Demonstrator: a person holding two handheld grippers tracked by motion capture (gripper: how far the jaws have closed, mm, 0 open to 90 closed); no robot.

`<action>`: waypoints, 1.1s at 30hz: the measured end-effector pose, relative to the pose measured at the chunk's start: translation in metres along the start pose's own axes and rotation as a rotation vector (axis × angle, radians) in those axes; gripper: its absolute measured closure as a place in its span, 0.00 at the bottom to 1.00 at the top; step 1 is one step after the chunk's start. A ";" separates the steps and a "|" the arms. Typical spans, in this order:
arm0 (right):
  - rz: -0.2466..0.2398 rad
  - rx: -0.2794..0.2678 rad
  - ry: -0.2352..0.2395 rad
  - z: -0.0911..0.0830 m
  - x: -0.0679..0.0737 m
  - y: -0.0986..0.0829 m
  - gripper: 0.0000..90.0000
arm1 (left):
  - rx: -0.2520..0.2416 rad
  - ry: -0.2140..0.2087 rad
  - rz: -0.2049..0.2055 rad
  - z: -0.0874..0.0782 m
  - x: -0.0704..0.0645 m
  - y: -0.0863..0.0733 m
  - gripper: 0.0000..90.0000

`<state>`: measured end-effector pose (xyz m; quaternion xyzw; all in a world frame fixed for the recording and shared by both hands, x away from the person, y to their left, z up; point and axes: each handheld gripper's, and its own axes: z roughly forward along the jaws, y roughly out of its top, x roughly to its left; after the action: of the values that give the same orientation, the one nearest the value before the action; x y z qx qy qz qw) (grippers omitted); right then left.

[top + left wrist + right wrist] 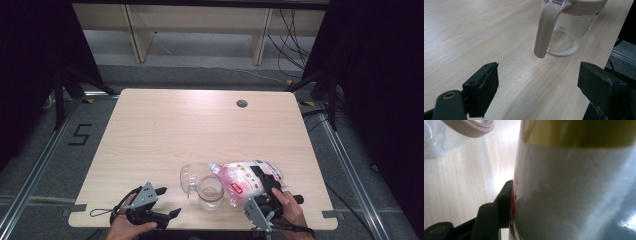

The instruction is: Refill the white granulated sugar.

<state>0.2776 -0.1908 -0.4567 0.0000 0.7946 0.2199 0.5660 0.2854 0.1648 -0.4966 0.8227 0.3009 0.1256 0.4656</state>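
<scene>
Jug (pixel 210 191) beside gripped bag (pixel 245 181), seemingly touching.

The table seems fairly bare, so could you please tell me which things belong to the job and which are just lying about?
In the job:
- clear jug with beige handle
- pink-printed bag, clamped in the right gripper
- left gripper, open near the jug

Lying about:
- nothing else on the table

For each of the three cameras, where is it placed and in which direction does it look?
High view: above the person's side, looking forward and down on the table; both hands and tongs show.
Left gripper view: on the left tongs, facing the jar; open jaws show.
Right gripper view: on the right tongs, against the bag.
All share the jar.
</scene>
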 end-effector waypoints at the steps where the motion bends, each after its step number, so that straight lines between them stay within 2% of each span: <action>1: -0.033 0.015 -0.010 -0.002 0.000 0.001 0.53 | -0.004 0.006 -0.033 0.000 -0.002 -0.001 0.19; 2: -0.058 0.020 -0.019 -0.003 0.001 0.002 0.53 | 0.000 0.009 -0.022 0.000 -0.001 -0.001 0.19; 5: -0.133 0.031 -0.052 -0.007 0.002 0.003 0.53 | 0.002 0.011 -0.033 0.000 -0.002 -0.001 0.19; 9: -0.198 0.048 -0.057 -0.008 0.004 0.007 0.53 | -0.007 0.014 -0.030 0.001 -0.002 0.000 0.19; 11: -0.242 0.036 -0.057 -0.007 0.005 0.008 0.53 | -0.007 0.020 -0.026 0.000 -0.001 0.000 0.19; 12: -0.284 0.040 -0.061 -0.008 0.004 0.009 0.54 | -0.018 0.021 -0.029 0.000 -0.002 0.000 0.19; 13: -0.275 0.043 -0.056 -0.008 0.006 0.009 0.54 | -0.018 0.021 -0.029 0.000 -0.002 0.000 0.19; 14: -0.288 0.051 -0.058 -0.009 0.006 0.009 0.54 | -0.016 0.019 -0.009 0.000 0.000 0.000 0.19; 15: -0.296 0.052 -0.055 -0.008 0.006 0.009 0.54 | -0.016 0.019 -0.009 0.000 0.000 0.000 0.19; 16: -0.343 0.050 -0.051 -0.008 0.004 0.011 0.54 | -0.017 0.018 -0.001 0.000 0.000 0.000 0.19; 18: -0.358 0.048 -0.056 -0.008 0.004 0.010 0.54 | -0.018 0.018 -0.004 0.000 0.000 0.000 0.19; 19: -0.385 0.048 -0.056 -0.008 0.003 0.011 0.54 | -0.016 0.019 -0.006 0.000 0.000 0.000 0.19; 20: -0.389 0.058 -0.058 -0.009 0.003 0.010 0.54 | -0.010 0.020 -0.005 0.000 -0.001 0.001 0.19; 21: -0.393 0.079 -0.031 -0.010 0.004 0.010 0.54 | -0.011 0.022 -0.029 0.000 -0.002 0.000 0.19; 22: -0.369 0.048 -0.064 -0.008 0.007 0.007 0.54 | -0.012 0.022 -0.031 0.000 -0.002 0.000 0.19; 23: -0.363 0.094 -0.054 -0.011 0.008 0.008 0.54 | -0.017 0.019 -0.019 0.000 -0.001 0.000 0.19; 24: -0.404 0.074 -0.056 -0.009 0.006 0.008 0.54 | -0.021 0.018 -0.008 0.001 0.000 0.000 0.19; 26: -0.467 0.069 -0.058 -0.008 0.005 0.009 0.54 | -0.018 0.016 -0.013 0.000 -0.001 0.000 0.19; 27: -0.475 0.050 -0.071 -0.007 0.006 0.008 0.54 | -0.013 0.014 -0.009 0.000 0.000 0.000 0.19; 28: -0.485 0.058 -0.075 -0.008 0.006 0.007 0.54 | -0.019 0.017 -0.006 0.000 -0.001 0.000 0.19; 30: -0.535 0.052 -0.080 -0.008 0.005 0.009 0.54 | -0.012 0.013 -0.031 0.000 -0.002 0.000 0.19; 31: -0.510 0.067 -0.068 -0.008 0.007 0.008 0.54 | -0.016 0.012 -0.035 0.001 -0.003 0.000 0.19; 33: -0.524 0.079 -0.068 -0.009 0.007 0.007 0.54 | -0.019 0.009 -0.033 0.002 -0.003 0.000 0.19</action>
<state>0.2652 -0.1857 -0.4584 -0.1761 0.7559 0.0343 0.6296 0.2838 0.1621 -0.4975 0.8126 0.3152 0.1244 0.4742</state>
